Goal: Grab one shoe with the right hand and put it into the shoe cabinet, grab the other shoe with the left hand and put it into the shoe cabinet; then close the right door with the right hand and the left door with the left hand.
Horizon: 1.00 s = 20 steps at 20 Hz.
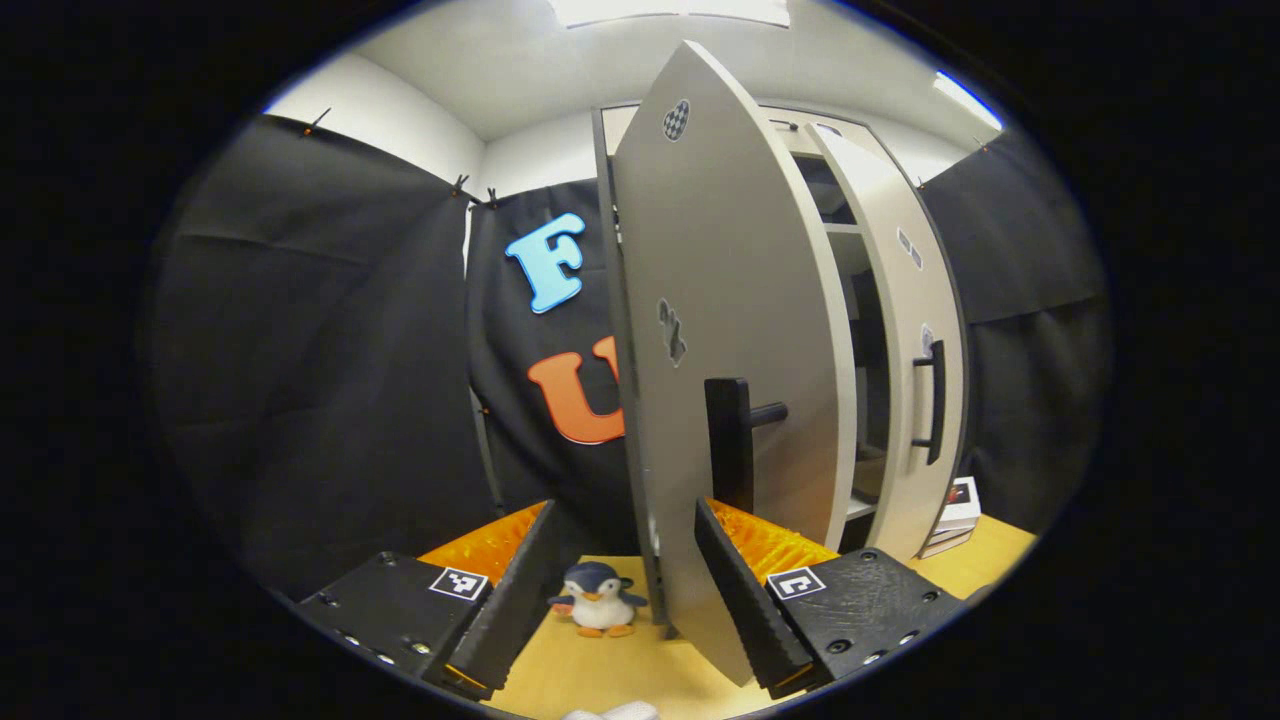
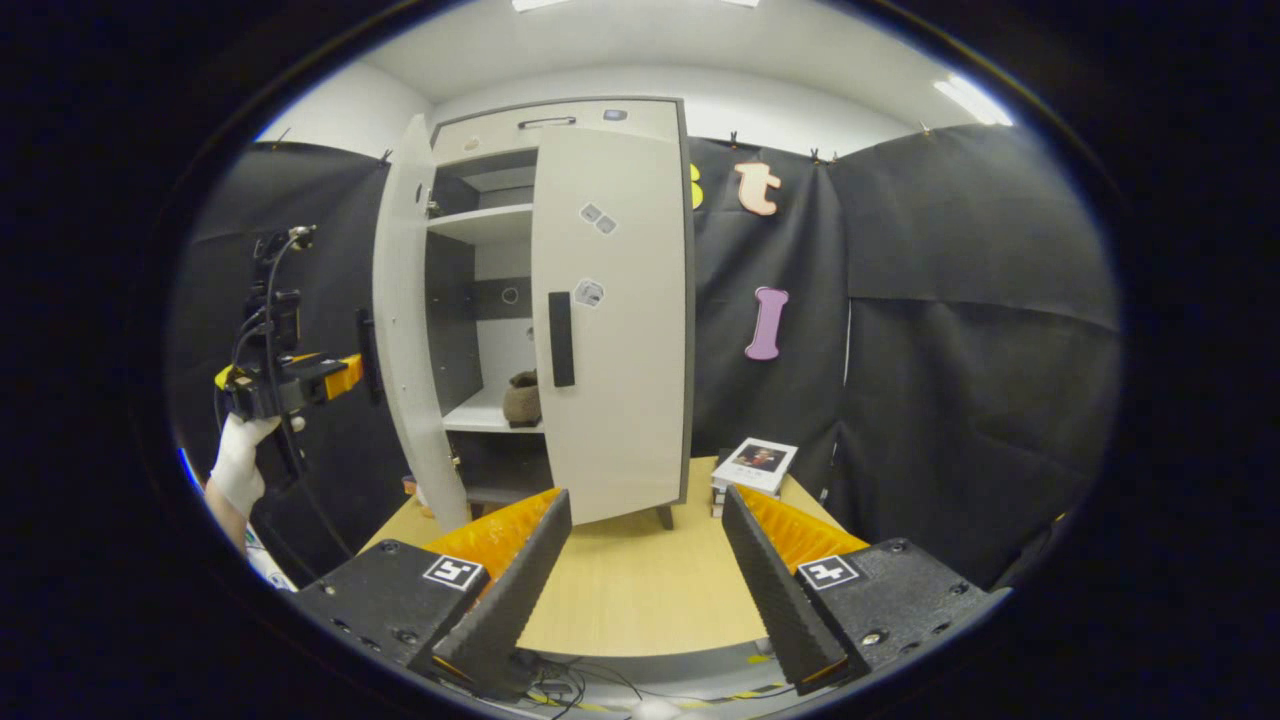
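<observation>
Between the left tongs' (image 1: 622, 590) spread fingers sits the left door's (image 1: 740, 330) edge, still ajar. Right door (image 2: 612, 320) looks shut already, right tongs (image 2: 645, 585) hang back, apart and empty. One shoe (image 2: 521, 398) inside on the shelf; can't spot the other.

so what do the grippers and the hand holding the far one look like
Each gripper, left and right, has two long wedge-shaped fingers with ribbed faces, on black bolted blocks carrying square black-and-white markers. In the right gripper view the left gripper trails black cables, and the hand holding it wears a white glove.
</observation>
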Tool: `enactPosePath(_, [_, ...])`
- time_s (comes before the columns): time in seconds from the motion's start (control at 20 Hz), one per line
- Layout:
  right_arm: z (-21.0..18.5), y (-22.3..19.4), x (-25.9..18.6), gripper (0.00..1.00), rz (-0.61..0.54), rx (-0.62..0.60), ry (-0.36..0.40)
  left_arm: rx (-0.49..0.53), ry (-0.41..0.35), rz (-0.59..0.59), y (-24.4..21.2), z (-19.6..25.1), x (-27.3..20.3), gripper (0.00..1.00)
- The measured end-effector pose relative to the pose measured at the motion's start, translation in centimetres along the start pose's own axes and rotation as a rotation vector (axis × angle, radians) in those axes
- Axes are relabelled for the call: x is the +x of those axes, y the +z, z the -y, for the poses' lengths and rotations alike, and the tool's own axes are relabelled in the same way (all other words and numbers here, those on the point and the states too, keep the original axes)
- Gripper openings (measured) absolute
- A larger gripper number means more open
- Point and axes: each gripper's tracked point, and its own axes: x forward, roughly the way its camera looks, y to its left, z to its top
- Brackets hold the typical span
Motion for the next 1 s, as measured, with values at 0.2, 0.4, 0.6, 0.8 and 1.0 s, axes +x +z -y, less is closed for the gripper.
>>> enactPosePath(0.2, [1.1, 0.4, 0.0, 1.0, 0.004, -0.003, 0.014, 0.02, -0.065, -0.024, 0.1, 4.9, 0.8, 1.0])
enactPosePath(0.4, [2.7, 1.8, 0.4, 0.99, 0.034, 0.018, 0.027, 0.024, -0.082, -0.035, 0.2, 7.3, -0.3, 0.96])
enactPosePath(0.6, [3.4, 2.8, 1.2, 0.99, 0.045, 0.029, 0.071, 0.012, -0.074, -0.052, 0.2, 8.3, -3.5, 0.96])
enactPosePath(0.8, [4.1, 3.4, 1.6, 0.99, 0.057, 0.025, 0.095, -0.015, -0.056, -0.071, 1.1, 7.9, -7.4, 0.96])
enactPosePath(1.0, [4.6, 3.7, 1.2, 1.0, 0.057, 0.028, 0.113, -0.012, -0.029, -0.068, 1.9, 6.6, -11.9, 0.96])
